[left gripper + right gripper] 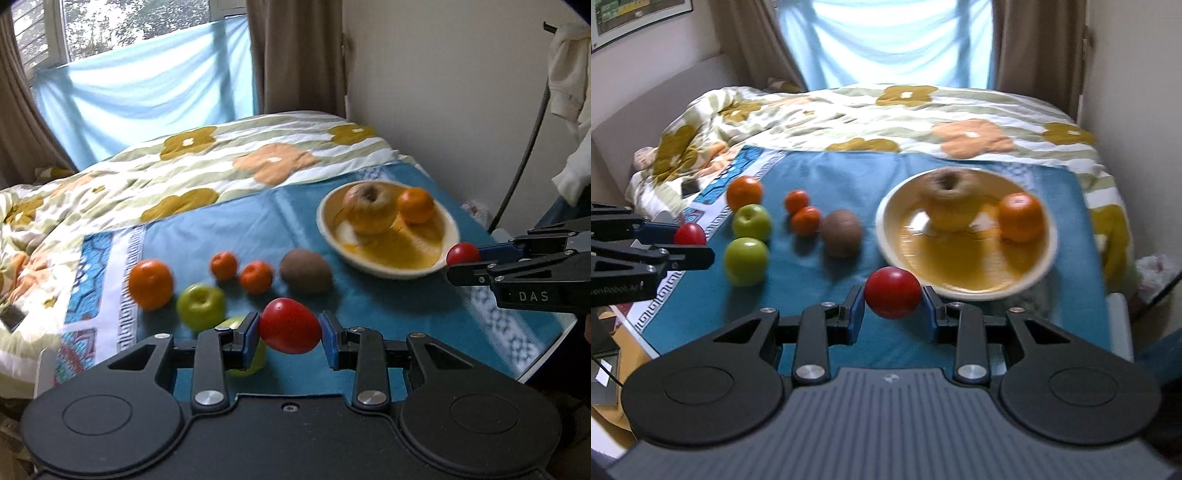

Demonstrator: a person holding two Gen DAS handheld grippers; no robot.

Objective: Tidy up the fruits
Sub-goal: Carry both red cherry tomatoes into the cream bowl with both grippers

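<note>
Both claws are matte black plastic with blue pads on the inner faces of the fingers. On the left claw (289,336), two round black discs flank a flat centre plate, and silver screws mark the linkage pivots just ahead of that plate. The right claw (893,309) has a ribbed grey plate there; seen side-on, it carries white "DAS" lettering.

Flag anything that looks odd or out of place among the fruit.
Nothing is spilled or damaged. The one oddity: the yellow apple in the bowl has a dull brownish top. The rest is just unsorted fruit on the blue cloth; each gripper holds a red tomato.
</note>
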